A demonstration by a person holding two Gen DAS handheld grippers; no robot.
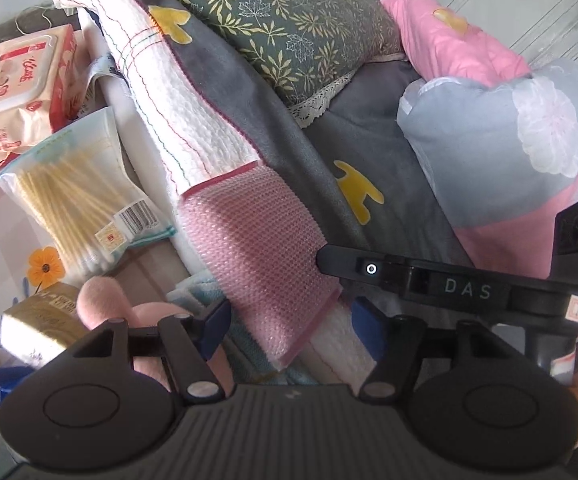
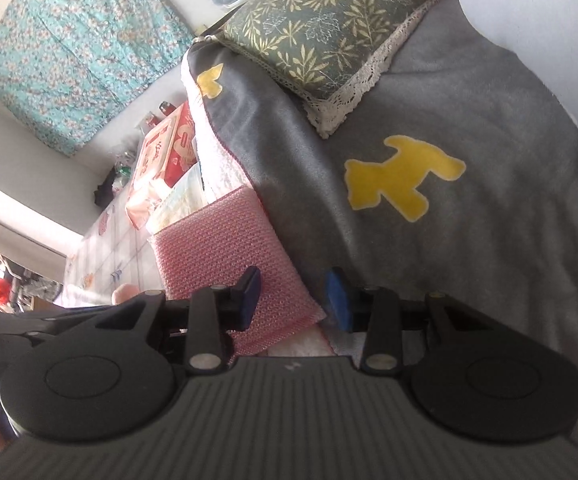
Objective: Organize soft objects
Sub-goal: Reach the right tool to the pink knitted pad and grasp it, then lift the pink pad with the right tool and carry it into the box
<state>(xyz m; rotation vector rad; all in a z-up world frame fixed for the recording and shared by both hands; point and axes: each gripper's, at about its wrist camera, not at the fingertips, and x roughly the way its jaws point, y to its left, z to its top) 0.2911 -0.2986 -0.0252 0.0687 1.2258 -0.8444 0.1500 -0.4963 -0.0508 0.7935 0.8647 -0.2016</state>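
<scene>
Left tool [image 1: 289,326] and right tool [image 2: 293,298] — jaws parted.

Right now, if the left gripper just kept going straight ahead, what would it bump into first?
Most likely the pink waffle-textured towel end: it hangs right between the open fingers of the left gripper, draped over the grey blanket. Depth is hard to judge, but nothing else sits nearer.

Hidden and cut-off parts

The towel's [image 1: 217,184] lower end drops behind the left claw [image 1: 289,332], so any contact cannot be told; the pink plush [image 1: 101,304] is mostly hidden by that claw's body; the wet-wipe pack's [image 1: 17,80] print is too blurred to read; the pink quilt [image 1: 469,48] runs off the right edge.
</scene>
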